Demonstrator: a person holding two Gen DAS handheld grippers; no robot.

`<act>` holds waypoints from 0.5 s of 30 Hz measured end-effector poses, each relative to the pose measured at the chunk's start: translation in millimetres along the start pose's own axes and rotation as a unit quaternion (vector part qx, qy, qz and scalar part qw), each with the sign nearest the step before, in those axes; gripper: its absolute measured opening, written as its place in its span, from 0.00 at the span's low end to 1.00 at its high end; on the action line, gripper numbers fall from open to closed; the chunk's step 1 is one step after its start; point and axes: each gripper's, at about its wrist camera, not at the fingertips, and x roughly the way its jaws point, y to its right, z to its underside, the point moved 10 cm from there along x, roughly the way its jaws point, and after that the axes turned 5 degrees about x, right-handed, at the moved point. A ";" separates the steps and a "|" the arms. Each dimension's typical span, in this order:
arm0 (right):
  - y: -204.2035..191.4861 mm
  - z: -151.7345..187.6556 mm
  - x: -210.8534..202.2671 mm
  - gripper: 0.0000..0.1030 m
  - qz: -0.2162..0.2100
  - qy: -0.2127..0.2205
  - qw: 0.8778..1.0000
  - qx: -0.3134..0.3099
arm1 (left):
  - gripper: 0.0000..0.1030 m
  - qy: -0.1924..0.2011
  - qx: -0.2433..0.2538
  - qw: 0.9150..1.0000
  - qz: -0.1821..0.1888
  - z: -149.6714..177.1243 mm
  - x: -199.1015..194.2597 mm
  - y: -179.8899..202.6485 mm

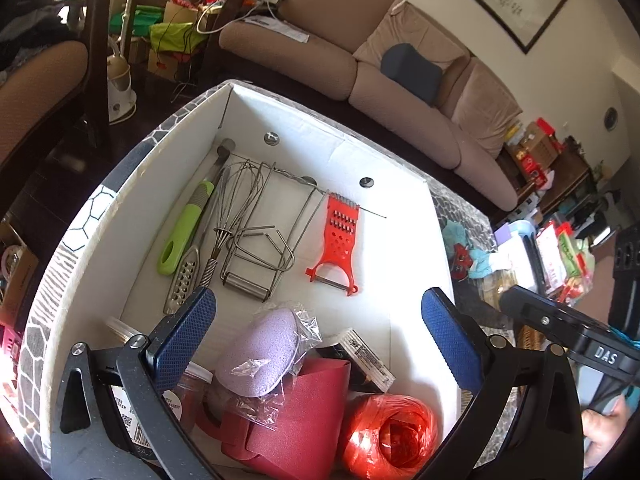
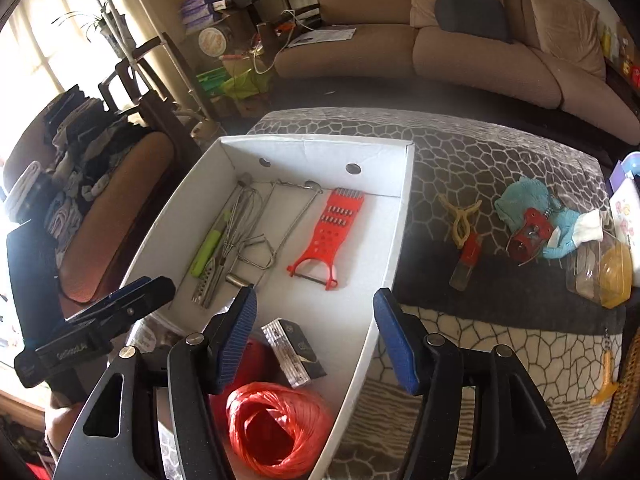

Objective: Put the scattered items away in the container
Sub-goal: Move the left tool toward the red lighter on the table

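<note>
- Both grippers are angling down over the white box [image 2: 400, 216], left gripper [image 1: 320, 332] and right gripper [image 2: 316, 340] each with jaws standing wide apart and gripping nothing.
- Inside the box are lying a red peeler [image 2: 320, 236], whisk [image 1: 232, 204], twine ball [image 2: 276, 428] and purple sponge [image 1: 260, 352].
- Out on the patterned bench [image 2: 480, 152], well right of the right jaws, a slingshot [image 2: 460, 220] and blue cloth [image 2: 520, 200] are waiting.
</note>
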 end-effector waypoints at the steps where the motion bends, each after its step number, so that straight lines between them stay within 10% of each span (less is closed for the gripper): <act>1: 5.6 2.8 -4.1 0.76 0.007 0.004 1.000 -0.001 | 1.00 0.001 0.004 1.000 -0.003 -0.2 0.6 1.4; 6: 43.4 22.5 -20.5 1.00 0.028 0.010 0.999 0.013 | 1.00 0.007 0.006 1.000 0.009 -0.4 2.0 13.5; 15: 153.7 63.2 -45.5 1.00 0.102 0.031 0.992 0.074 | 1.00 0.041 0.032 0.996 0.072 -3.2 -12.8 72.4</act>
